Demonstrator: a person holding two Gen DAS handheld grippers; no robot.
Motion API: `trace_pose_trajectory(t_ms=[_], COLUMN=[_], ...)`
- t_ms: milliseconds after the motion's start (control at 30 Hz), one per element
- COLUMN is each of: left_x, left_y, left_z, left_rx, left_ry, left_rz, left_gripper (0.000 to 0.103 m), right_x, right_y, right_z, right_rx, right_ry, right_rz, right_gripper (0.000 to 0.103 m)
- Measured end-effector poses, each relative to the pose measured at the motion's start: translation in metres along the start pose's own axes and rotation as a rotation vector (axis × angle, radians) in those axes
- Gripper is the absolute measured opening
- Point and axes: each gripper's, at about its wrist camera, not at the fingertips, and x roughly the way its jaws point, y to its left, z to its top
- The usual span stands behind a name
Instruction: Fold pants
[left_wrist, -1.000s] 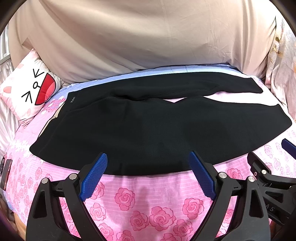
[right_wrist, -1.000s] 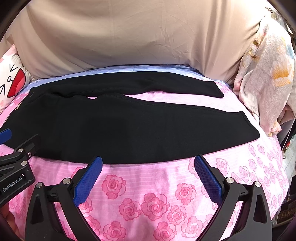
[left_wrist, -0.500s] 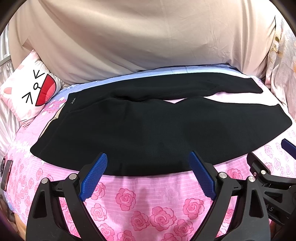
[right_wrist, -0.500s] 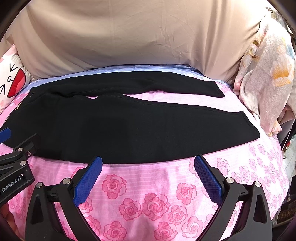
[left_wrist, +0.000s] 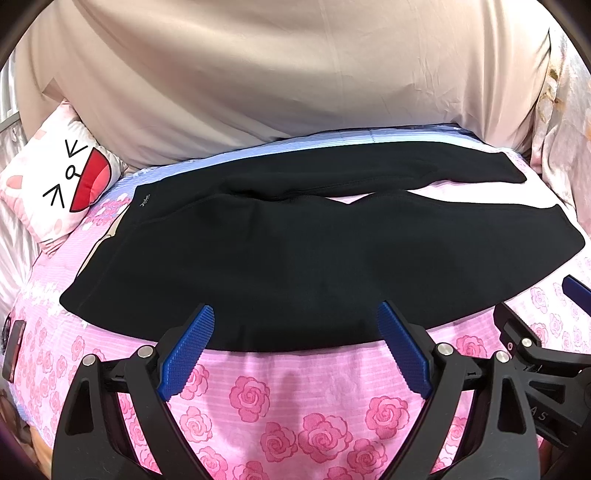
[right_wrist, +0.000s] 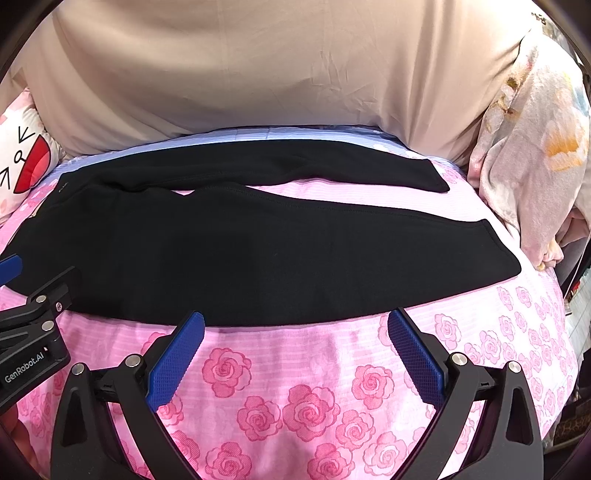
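Left wrist view: left gripper (left_wrist: 295, 325) and right gripper (right_wrist: 295, 332) both spread wide, empty, above black pants (left_wrist: 314, 258).

Black pants (left_wrist: 314, 251) flat on rose-print bedsheet (left_wrist: 258, 398), wide-open left gripper (left_wrist: 295, 325) apparently just above.

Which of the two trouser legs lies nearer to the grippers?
The wider front leg, whose lower edge runs just beyond both open grippers. The other leg lies behind it, next to the beige bedding.
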Motion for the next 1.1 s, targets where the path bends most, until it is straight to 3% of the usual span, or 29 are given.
trace_pose_trajectory(t_ms=[367,467,667,867,1100], left_x=[0.010,0.018,0.047,0.097,0.175], left_y=[0.006,0.017,0.052,0.117,0.232], left_z=[0.011,0.023,0.055,0.108,0.173], left_rx=[0.006,-0.003,-0.059,-0.124,-0.246], left_ry=[0.003,0.004,0.014,-0.003,0.040], left_rz=[0.004,-0.011,-0.032,0.038,0.154], left_gripper=[0.092,0.097,0.098,0.098,0.098], right_x=[0.009,0.019,0.060,0.151,0.237], right_y=[-0.010,-0.034,-0.117,-0.206,-0.248], right_z=[0.010,0.024,0.079,0.157,0.215], right_rx=[0.004,0.014,0.098,0.157,0.149], right_ry=[0.002,0.011,-0.016,0.021,0.073], right_rz=[0.004,0.020,0.055,0.052,0.049], right_gripper=[0.098,0.098,0.098,0.098,0.097])
